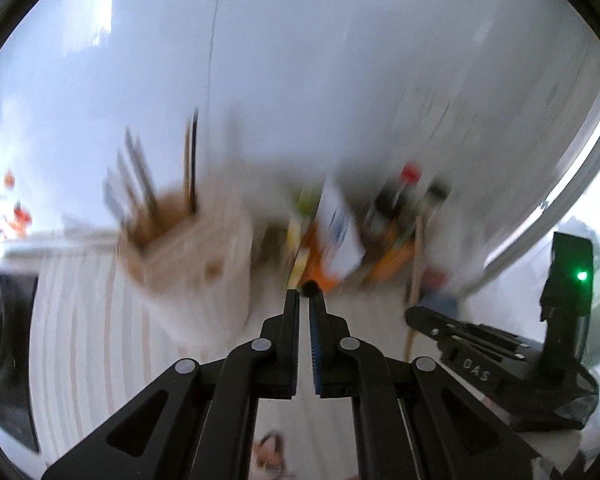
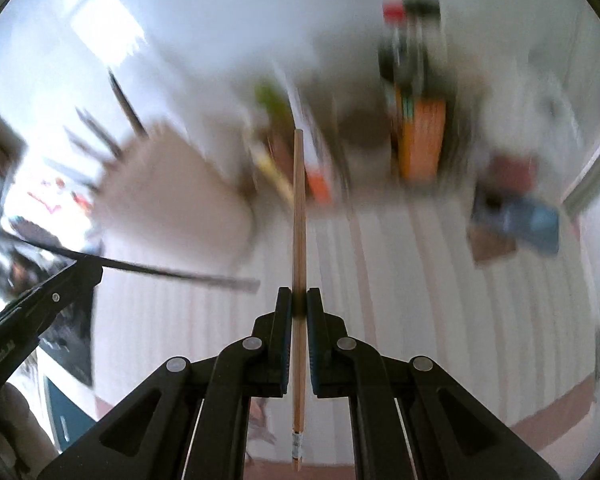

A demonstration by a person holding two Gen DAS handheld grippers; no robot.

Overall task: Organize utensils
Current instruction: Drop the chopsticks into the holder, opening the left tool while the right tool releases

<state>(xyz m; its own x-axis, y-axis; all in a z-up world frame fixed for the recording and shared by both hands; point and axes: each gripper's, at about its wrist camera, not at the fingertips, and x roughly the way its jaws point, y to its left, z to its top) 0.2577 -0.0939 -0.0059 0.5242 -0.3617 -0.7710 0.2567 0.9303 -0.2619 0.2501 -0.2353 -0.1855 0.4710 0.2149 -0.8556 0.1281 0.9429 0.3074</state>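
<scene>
My right gripper [image 2: 299, 298] is shut on a wooden chopstick [image 2: 299, 208] that points forward above the striped table. My left gripper [image 1: 304, 294] is shut on a thin black utensil; only its round end [image 1: 310, 289] shows in the left wrist view, and its long black shaft [image 2: 172, 271] crosses the right wrist view. A wooden utensil holder [image 1: 188, 256] stands tilted ahead on the left with several utensils [image 1: 140, 184] in it; it is blurred in both views [image 2: 172, 192]. The right gripper with its chopstick [image 1: 414, 280] shows at the right of the left wrist view.
Blurred bottles and cartons [image 1: 360, 232] stand against the white wall behind the table; they also show in the right wrist view [image 2: 416, 112]. A blue and brown packet [image 2: 516, 220] lies at right. The striped tablecloth [image 2: 400, 280] covers the table.
</scene>
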